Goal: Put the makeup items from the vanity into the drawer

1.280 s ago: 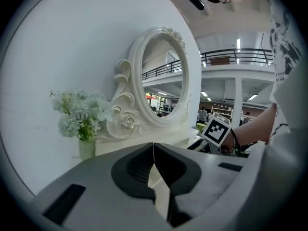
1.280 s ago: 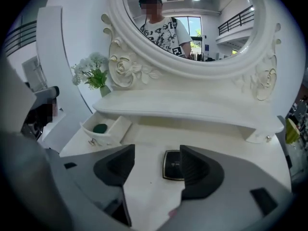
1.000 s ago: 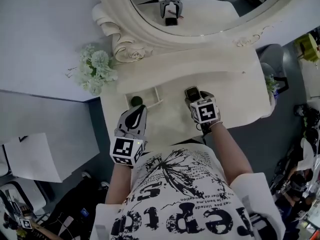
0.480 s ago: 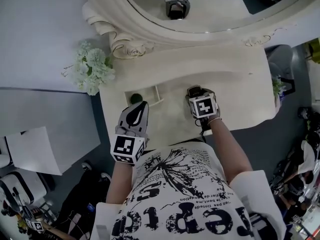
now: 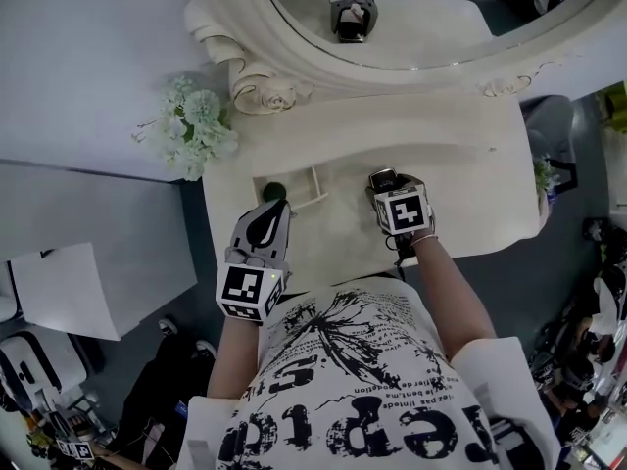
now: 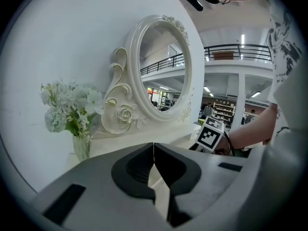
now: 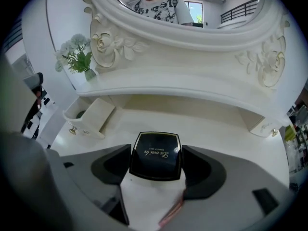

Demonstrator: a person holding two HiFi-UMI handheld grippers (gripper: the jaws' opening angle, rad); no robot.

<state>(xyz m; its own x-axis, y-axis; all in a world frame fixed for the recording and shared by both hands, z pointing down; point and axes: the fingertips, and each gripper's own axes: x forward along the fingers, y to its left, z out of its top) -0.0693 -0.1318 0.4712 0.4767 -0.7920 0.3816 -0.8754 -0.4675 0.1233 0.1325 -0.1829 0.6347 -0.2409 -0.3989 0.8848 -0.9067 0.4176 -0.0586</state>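
Note:
A black square compact (image 7: 157,155) with gold script lies flat on the white vanity top (image 5: 460,174). My right gripper (image 7: 156,166) stands open around it, one jaw on each side of its edges; in the head view the compact (image 5: 381,177) shows just ahead of the marker cube. A small white drawer (image 5: 286,186) stands pulled open at the vanity's left, with a dark green round item (image 5: 275,191) inside. My left gripper (image 5: 273,210) is shut and empty, just in front of the drawer, its jaws meeting in the left gripper view (image 6: 153,150).
An oval mirror (image 5: 411,8) in a carved white frame stands at the back and reflects the right gripper. A vase of pale flowers (image 5: 194,130) stands on the left ledge. A raised shelf (image 7: 192,88) runs under the mirror. The drawer (image 7: 89,114) lies left of the compact.
The head camera has shifted a little. The right gripper has edged forward, so the compact sits deeper between its jaws. The left gripper has stayed by the drawer.

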